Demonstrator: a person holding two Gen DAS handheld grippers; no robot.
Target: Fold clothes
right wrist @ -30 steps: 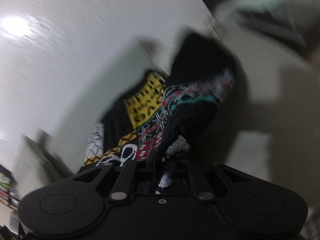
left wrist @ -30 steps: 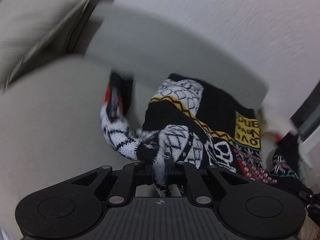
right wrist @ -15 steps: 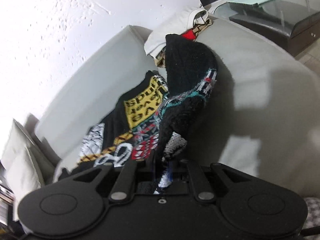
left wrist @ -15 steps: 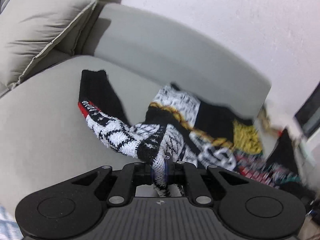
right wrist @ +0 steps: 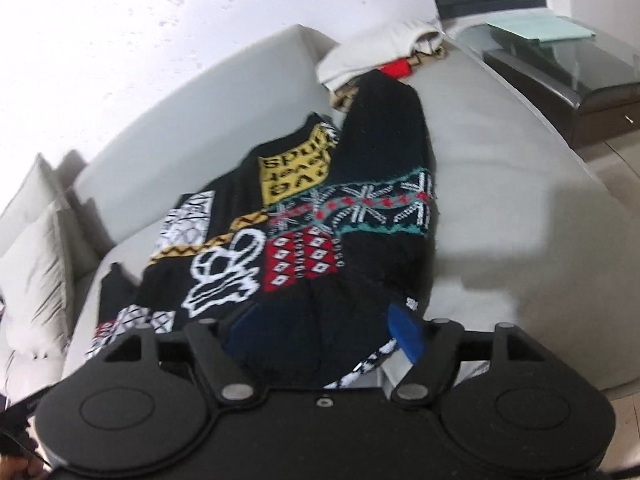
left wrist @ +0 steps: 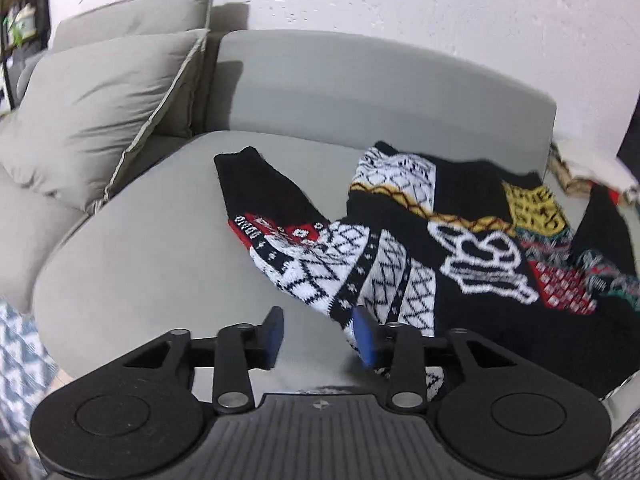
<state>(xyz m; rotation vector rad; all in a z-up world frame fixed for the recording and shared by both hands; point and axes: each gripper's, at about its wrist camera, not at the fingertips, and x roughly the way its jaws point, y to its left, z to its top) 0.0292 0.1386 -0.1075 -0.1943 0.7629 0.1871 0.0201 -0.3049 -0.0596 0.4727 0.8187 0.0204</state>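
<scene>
Two claws are seen just released over a patterned sweater [left wrist: 460, 240] spread on the grey sofa seat [left wrist: 152, 240], its body lying toward the back edge and one sleeve [left wrist: 264, 196] reaching toward the cushions [left wrist: 100, 92]. The left claw [left wrist: 318, 334] has just been opening — its jaws stand partly apart, nothing pressed between the pads, the hem brushing the right pad. The right claw [right wrist: 320, 332] has been opened wider, dark knit lying loosely between its jaws. A laying-out step is judged finished; a sleeve is probably to be gripped next and carried across the body — a clean pinch at its cuff is called for.
</scene>
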